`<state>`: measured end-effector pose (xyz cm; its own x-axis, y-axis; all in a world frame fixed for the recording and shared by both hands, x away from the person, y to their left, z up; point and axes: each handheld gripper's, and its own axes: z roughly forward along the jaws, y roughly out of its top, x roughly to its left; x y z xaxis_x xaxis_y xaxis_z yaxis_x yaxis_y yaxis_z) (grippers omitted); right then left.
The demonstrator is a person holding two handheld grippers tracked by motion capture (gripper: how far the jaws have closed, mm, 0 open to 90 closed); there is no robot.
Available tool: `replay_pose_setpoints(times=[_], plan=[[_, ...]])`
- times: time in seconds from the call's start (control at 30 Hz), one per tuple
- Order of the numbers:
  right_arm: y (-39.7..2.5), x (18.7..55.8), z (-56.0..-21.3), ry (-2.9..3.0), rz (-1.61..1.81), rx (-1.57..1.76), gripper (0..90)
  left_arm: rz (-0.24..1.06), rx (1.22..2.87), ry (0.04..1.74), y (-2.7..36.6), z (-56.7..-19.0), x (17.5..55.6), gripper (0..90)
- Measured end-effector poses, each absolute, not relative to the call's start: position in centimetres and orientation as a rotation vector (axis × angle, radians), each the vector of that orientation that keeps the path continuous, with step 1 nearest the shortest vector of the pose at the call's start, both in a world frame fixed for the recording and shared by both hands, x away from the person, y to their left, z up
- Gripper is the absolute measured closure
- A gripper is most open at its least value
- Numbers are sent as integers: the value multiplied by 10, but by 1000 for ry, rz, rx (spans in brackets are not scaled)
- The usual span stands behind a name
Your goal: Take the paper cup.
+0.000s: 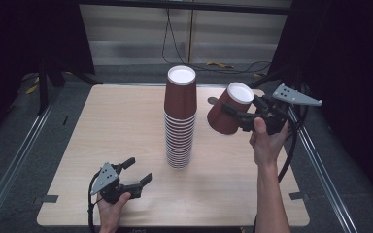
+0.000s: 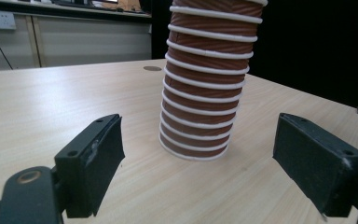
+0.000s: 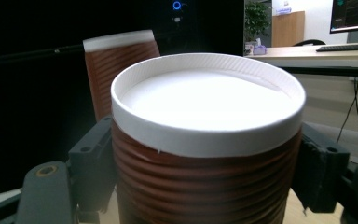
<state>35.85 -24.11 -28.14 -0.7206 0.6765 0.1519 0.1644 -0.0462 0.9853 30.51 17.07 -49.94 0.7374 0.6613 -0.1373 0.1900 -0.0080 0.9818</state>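
A tall stack of upside-down brown ribbed paper cups (image 1: 180,116) stands at the middle of the wooden table (image 1: 116,126); its lower part (image 2: 205,88) rises just beyond my left jaws. My right gripper (image 1: 243,114) is shut on a single brown cup (image 1: 229,109), held tilted in the air to the right of the stack's top. That cup (image 3: 205,154) sits between both right jaws with its white base facing the camera, and the stack's top (image 3: 119,65) shows behind it. My left gripper (image 1: 138,172) rests open near the table's front left, with nothing between its jaws.
Metal rails (image 1: 17,160) run along both sides of the table. A small dark round cap (image 1: 212,101) is set in the tabletop behind the held cup. Cables (image 1: 175,43) lie on the floor beyond the far edge.
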Motion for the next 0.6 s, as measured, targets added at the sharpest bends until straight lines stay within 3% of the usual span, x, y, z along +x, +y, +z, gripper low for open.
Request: replay_pose_setpoints(times=[0.6], plan=[[-233, 343, -332, 1924, 1816, 916, 216, 392, 1618, 595, 151, -479, 306, 158]])
